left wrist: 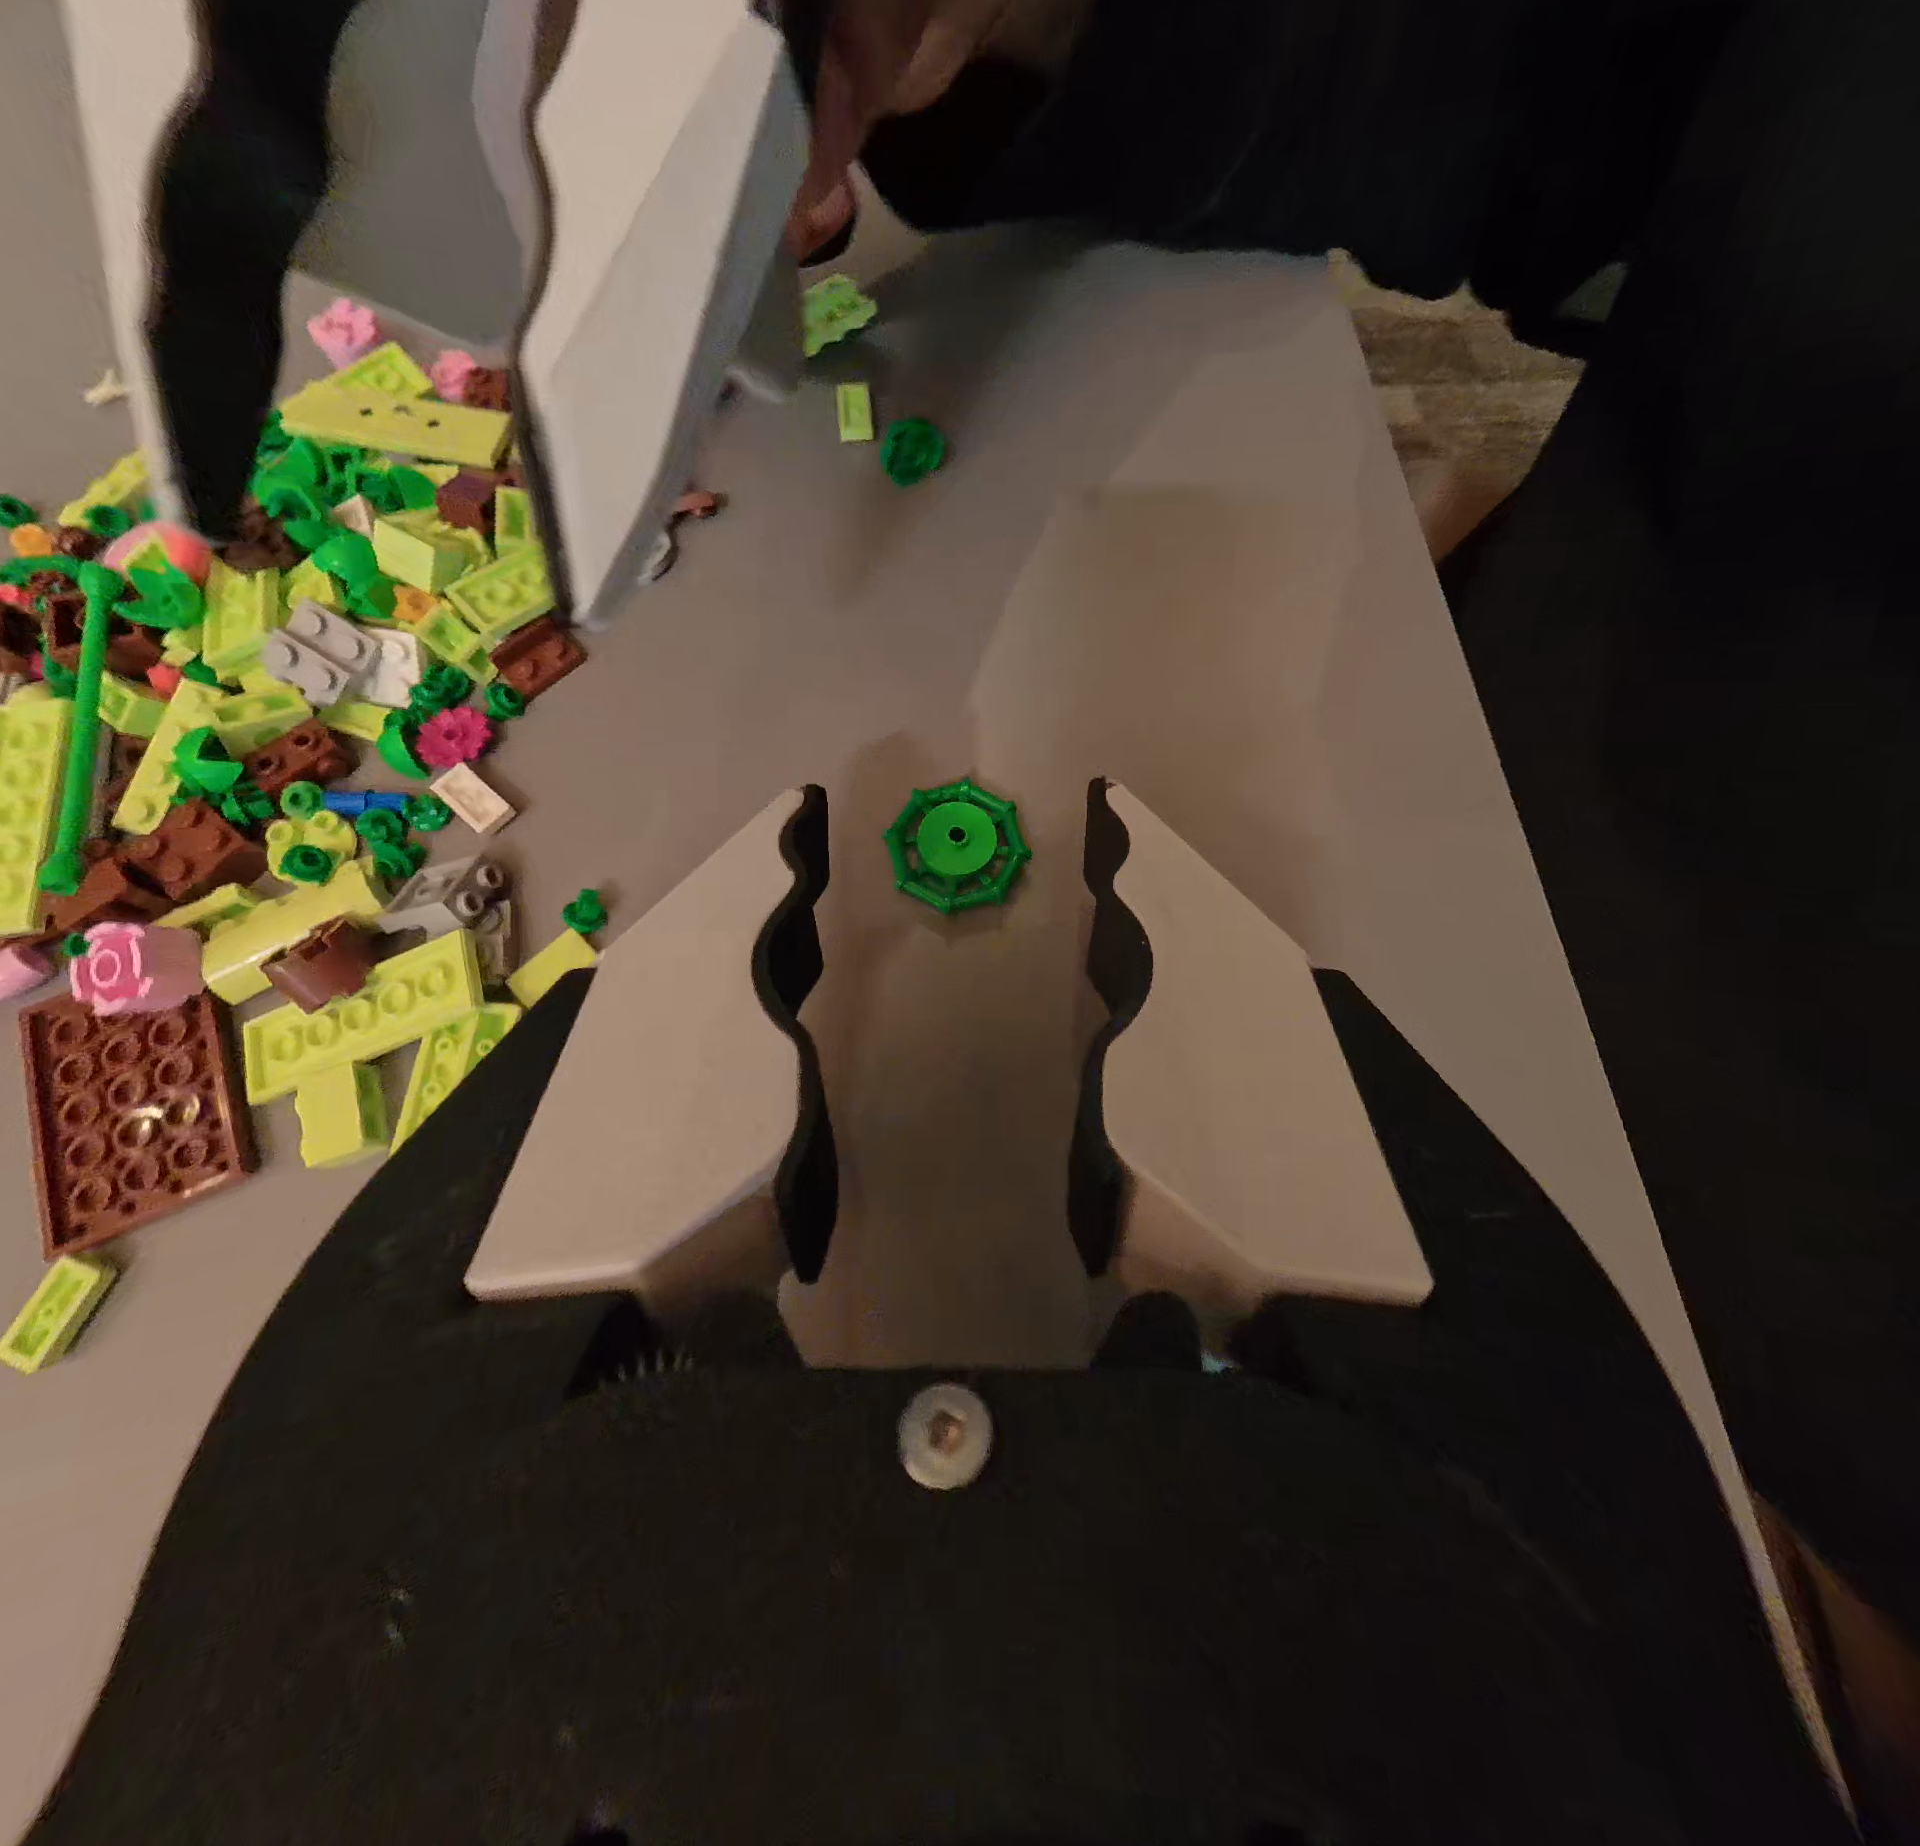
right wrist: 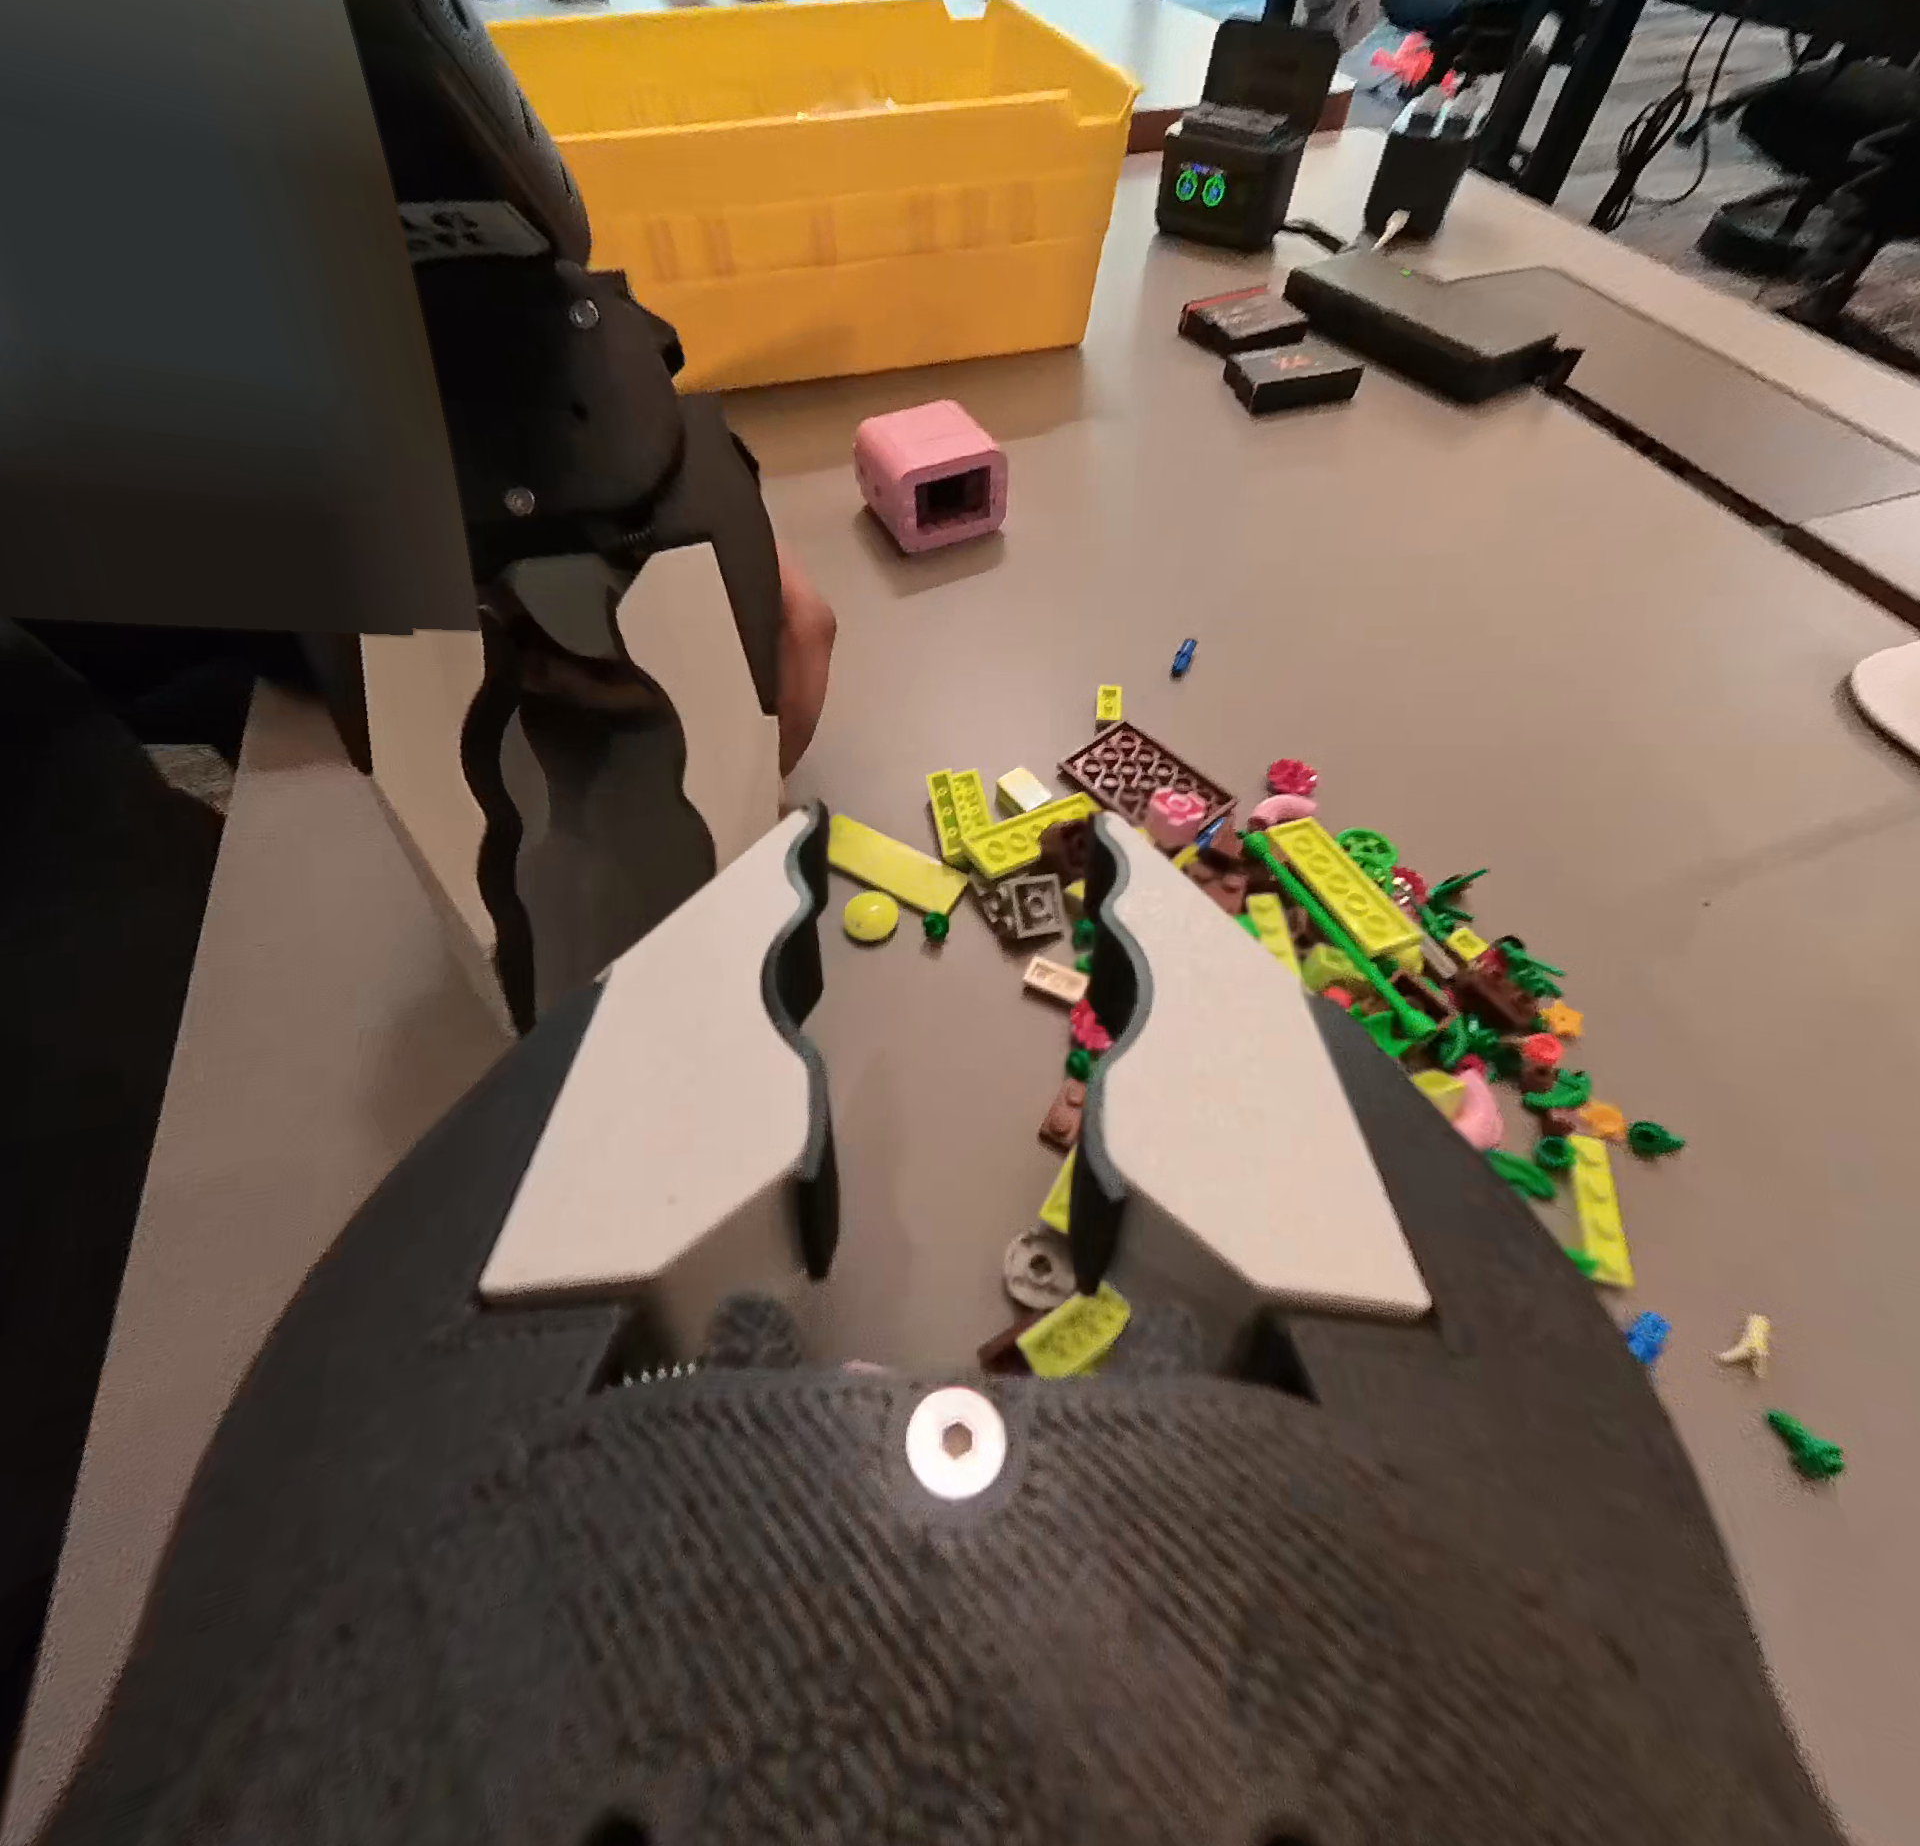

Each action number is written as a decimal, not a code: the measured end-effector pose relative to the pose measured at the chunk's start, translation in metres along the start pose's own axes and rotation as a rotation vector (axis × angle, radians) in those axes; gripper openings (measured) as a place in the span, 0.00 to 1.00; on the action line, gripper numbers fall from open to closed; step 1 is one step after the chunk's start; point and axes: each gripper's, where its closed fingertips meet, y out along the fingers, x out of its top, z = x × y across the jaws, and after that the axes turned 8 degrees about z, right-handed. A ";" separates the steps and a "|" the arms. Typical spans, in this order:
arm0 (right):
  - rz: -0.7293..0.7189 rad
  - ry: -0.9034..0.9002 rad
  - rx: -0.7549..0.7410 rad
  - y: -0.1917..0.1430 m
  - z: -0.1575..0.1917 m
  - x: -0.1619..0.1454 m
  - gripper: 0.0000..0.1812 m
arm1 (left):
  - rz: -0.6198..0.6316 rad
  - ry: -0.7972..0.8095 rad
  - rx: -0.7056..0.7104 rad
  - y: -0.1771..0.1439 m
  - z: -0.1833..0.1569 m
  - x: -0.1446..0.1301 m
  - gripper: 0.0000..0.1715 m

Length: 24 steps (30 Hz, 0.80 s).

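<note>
My left gripper [left wrist: 956,794] is open and empty, just above the grey table. A round green web-like wheel piece [left wrist: 956,846] lies flat between its fingertips, touching neither. A pile of lime, green, brown and pink toy bricks [left wrist: 260,757] lies to its left. My right gripper [right wrist: 956,825] is open and empty over the near edge of the same pile [right wrist: 1299,944]; a lime round tile [right wrist: 871,915] and a grey plate [right wrist: 1023,908] lie between its fingertips. In the left wrist view the right gripper [left wrist: 582,362] stands blurred above the pile. In the right wrist view the left gripper [right wrist: 613,674] shows at left.
A yellow bin [right wrist: 831,207] stands at the back of the table [right wrist: 1351,570], with a pink hollow cube [right wrist: 932,475] in front of it. Black boxes and chargers [right wrist: 1423,310] sit at back right. A brown studded plate [left wrist: 130,1121] lies at the pile's near side. The table edge [left wrist: 1455,653] runs close on the right.
</note>
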 end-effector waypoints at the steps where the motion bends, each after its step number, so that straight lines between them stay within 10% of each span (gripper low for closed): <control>1: 0.006 0.023 0.016 -0.001 0.003 -0.003 0.26 | 0.006 -0.021 0.022 0.001 0.002 -0.001 0.29; 6: 0.023 0.188 0.173 -0.016 0.048 -0.017 0.37 | -0.026 -0.140 0.062 -0.005 0.003 -0.001 0.27; 24: 0.180 0.147 0.036 0.017 0.074 -0.047 0.14 | 0.108 -0.120 0.066 0.011 -0.005 -0.013 0.15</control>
